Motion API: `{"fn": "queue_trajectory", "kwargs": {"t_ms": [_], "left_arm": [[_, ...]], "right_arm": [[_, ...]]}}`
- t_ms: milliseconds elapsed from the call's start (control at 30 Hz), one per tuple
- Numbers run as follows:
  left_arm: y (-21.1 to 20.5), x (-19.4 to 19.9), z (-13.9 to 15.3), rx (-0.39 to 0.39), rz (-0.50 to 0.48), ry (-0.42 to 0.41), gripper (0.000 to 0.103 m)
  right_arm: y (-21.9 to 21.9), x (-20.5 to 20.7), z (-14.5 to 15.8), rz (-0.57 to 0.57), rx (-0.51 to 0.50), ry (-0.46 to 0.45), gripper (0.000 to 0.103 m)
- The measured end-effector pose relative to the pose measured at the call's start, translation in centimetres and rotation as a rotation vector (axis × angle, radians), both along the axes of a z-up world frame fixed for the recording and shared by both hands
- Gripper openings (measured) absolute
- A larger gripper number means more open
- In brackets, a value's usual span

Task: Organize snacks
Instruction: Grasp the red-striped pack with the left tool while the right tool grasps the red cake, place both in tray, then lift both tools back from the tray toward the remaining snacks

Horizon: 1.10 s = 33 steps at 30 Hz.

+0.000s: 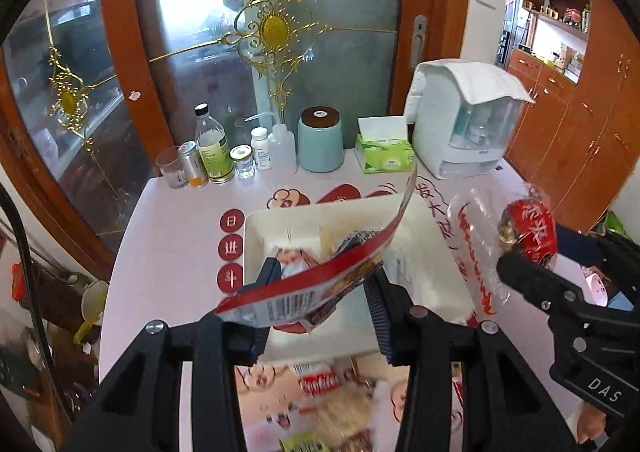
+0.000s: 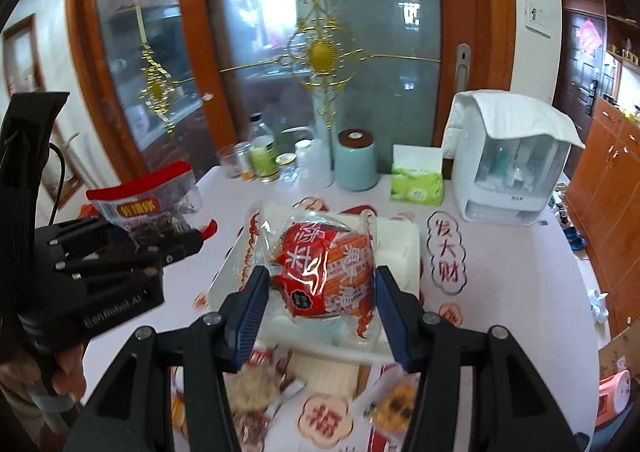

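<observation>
Your left gripper (image 1: 320, 292) is hanging over the white tray (image 1: 256, 223), and the red-edged snack bag (image 1: 320, 280) is sitting between its blue pads (image 1: 269, 272). From the right wrist camera that same bag (image 2: 148, 207) is sticking up out of the left gripper (image 2: 160, 240). The jaws look wide apart around the thin bag, so I cannot tell whether they are pinching it.

Your right gripper (image 2: 320, 300) is holding the red sausage pack (image 2: 320, 268) in its clear wrapper above the tray (image 2: 400, 252), with the pads pressing in on both sides. More snacks (image 2: 256, 380) are lying on the table (image 2: 500, 272) in front of the tray. A tissue box (image 2: 416, 187) and a blue canister (image 2: 356, 163) are standing at the back.
</observation>
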<state>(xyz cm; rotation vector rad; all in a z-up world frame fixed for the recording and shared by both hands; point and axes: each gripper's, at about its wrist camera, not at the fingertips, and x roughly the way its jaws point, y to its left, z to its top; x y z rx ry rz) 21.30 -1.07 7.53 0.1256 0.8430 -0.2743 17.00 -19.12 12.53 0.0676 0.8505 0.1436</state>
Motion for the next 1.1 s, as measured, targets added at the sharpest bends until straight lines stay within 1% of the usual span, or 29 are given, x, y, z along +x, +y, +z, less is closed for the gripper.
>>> {"fn": "queue_trajectory", "kwargs": {"t_ms": [100,167,200,233,300,333,433,567,733,833,933,1100], "left_arm": [[-0.2,2.5,-1.3,0.025,0.008,0.013,0.043],[-0.1,3.8,-2.5,0.042,0.017,0.023,0.045],[0.0,4.4,-3.0,0.045,0.015,0.032,0.050],[0.0,4.9,-3.6,0.045,0.008,0.043,0.066],[0.1,5.3,-4.6,0.063,0.006,0.060,0.088],[0.3,5.5,-5.0,0.078,0.019,0.055,0.092],[1.1,5.2,-5.9,0.080,0.023,0.074,0.092],[2.1,4.6,-6.4,0.064,0.035,0.098,0.092],[2.4,2.9,-5.5,0.047,0.033,0.075,0.092],[2.0,1.7,-4.9,0.055,0.023,0.050,0.092],[1.5,0.2,-4.2,0.061,0.014,0.031,0.092],[0.6,-2.2,-3.1,0.062,0.006,0.013,0.092]], "right_arm": [[0.3,2.9,-0.7,-0.040,-0.023,0.017,0.055],[0.5,4.4,-1.6,-0.053,-0.024,0.039,0.056],[0.7,5.2,-2.2,-0.054,-0.024,0.056,0.058],[0.8,5.6,-2.8,-0.056,-0.028,0.067,0.058],[1.2,6.4,-3.9,-0.053,-0.034,0.079,0.061],[1.4,6.8,-4.4,-0.063,-0.051,0.086,0.062],[1.5,7.2,-5.2,-0.087,-0.067,0.102,0.064],[1.4,6.6,-5.5,-0.093,-0.040,0.124,0.065],[1.1,5.7,-5.1,-0.088,-0.001,0.130,0.065],[1.0,4.9,-4.6,-0.096,-0.009,0.117,0.065],[0.7,3.8,-3.7,-0.116,-0.029,0.081,0.065],[-0.3,1.3,-2.0,-0.129,-0.014,0.035,0.065]]}}
